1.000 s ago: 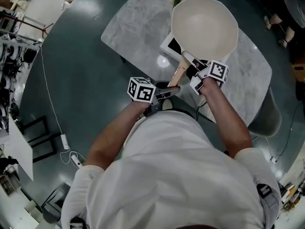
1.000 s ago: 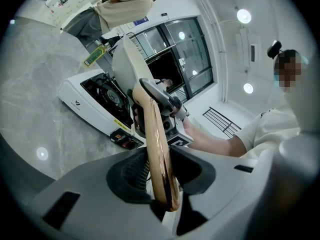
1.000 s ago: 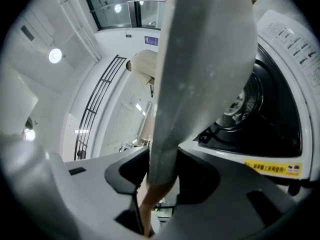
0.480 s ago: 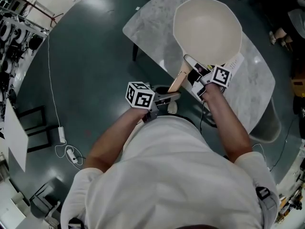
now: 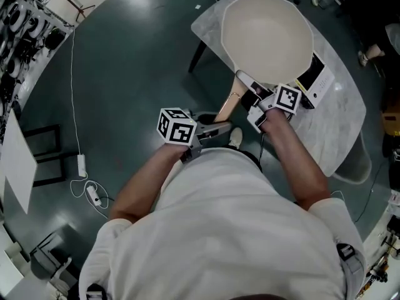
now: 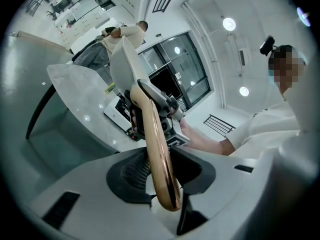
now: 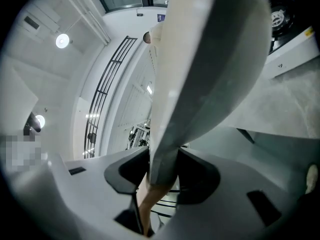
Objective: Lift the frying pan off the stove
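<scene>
The cream frying pan (image 5: 267,36) hangs in the air over the left part of the marble table (image 5: 342,114), held by both grippers. My left gripper (image 5: 215,129) is shut on the end of its copper-coloured handle (image 5: 226,105); in the left gripper view the handle (image 6: 159,154) runs up from between the pads to the tilted pan (image 6: 122,66). My right gripper (image 5: 253,99) is shut on the handle's base right by the pan; the right gripper view shows the pan's underside (image 7: 210,59) rising from the jaws. The white stove (image 5: 320,75) lies on the table, below and right of the pan.
Dark floor lies to the left of the table, with a cable and power strip (image 5: 87,189). A chair (image 5: 350,167) stands by the table's right edge. The stove (image 7: 295,39) shows its dark top in the right gripper view. Shelving (image 5: 25,17) stands far left.
The pan has moved left across the table with both grippers still on its handle. The stove, earlier under the pan's left side, now shows uncovered at its lower right.
</scene>
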`<state>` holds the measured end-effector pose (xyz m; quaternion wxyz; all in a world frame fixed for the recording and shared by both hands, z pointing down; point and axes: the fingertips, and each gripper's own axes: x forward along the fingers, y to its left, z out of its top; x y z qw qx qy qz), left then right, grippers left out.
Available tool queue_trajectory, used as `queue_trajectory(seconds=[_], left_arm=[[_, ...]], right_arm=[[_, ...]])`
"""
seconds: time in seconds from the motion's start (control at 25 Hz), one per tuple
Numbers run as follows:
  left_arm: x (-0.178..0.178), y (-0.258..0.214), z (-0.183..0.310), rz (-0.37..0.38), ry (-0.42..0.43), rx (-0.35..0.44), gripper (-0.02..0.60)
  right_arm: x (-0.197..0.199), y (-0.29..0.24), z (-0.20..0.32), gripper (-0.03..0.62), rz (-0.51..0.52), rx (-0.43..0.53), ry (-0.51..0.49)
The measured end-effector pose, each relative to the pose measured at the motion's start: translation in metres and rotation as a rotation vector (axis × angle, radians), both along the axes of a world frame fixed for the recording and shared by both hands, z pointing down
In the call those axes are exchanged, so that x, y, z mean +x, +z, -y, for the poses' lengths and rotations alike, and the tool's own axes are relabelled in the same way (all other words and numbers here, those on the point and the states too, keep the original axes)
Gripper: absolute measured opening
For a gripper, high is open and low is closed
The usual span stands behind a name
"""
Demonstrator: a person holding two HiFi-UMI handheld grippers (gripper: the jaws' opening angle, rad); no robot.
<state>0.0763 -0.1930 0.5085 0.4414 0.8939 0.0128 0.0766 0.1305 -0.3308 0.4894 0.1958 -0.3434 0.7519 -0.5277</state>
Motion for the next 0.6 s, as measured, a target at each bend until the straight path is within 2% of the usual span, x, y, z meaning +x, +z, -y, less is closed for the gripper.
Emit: queue_trajectory(seconds=[0.36, 0.6], left_arm=[[-0.095, -0.001, -0.036, -0.013, -0.016, 0.017, 0.132], [-0.125, -0.001, -0.057, -0.035, -0.018, 0.01, 0.132]], right_arm=[[-0.097, -0.001, -0.036, 0.172, -0.012, 0.024, -0.029], [-0.128, 0.0, -0.057, 0.172, -0.025, 0.009, -0.032]])
